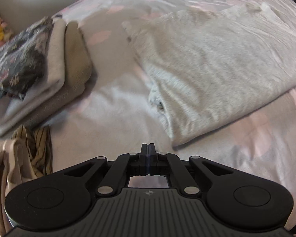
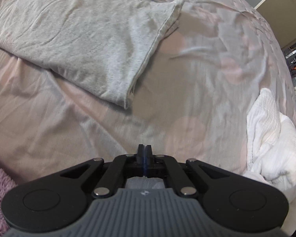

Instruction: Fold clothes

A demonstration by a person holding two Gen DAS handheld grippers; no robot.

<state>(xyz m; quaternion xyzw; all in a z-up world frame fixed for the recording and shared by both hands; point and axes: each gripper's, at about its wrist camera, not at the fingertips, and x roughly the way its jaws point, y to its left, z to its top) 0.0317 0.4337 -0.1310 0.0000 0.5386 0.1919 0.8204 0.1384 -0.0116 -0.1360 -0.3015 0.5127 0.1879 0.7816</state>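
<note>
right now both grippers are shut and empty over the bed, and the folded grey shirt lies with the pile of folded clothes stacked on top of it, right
Not quite. The left gripper and right gripper are shut and empty over the bed, but the pile of folded clothes is not on the grey shirt. It sits apart, to the shirt's left, with bare bedding between them, as the left wrist view shows.

Soft, even daylight falls over the bed [image 2: 197, 63], with brighter patches on the sheet's creases in the left wrist view and a dull shadow beside the grey garment's [image 2: 84, 39] hem. Both fisheye views bow the bed into a dome and darken at the corners. The folded pile [image 1: 39, 63] at left is smeared by motion blur; the white cloth [image 2: 272, 138] glares nearly blown out.
</note>
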